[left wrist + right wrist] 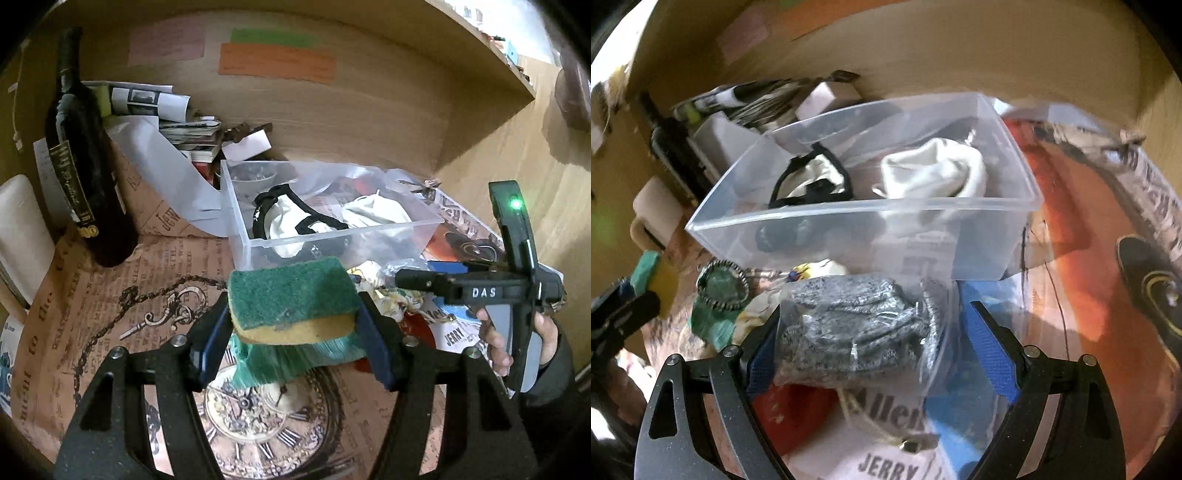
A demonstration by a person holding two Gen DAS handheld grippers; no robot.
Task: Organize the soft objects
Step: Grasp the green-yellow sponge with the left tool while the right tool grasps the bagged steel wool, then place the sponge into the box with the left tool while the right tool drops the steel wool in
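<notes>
My left gripper (293, 325) is shut on a green-and-yellow sponge (291, 299), held above the printed table cover, just in front of a clear plastic bin (243, 236). The bin holds a white cloth with black trim (284, 218) and a white sock (373, 210). In the right wrist view my right gripper (879, 343) is open around a clear bag of grey knit fabric (857, 332), which touches the left pad; a gap shows at the right pad (990, 350). The bin (849, 236) lies right behind it. The sponge (646, 269) shows at the left edge.
A dark wine bottle (85, 177) stands at the left beside stacked papers (177, 122). A green cloth (280, 362) and crumpled patterned fabric (391, 299) lie by the bin. Wooden walls (332, 110) enclose the back and right. A round ornament (722, 290) lies on the green cloth.
</notes>
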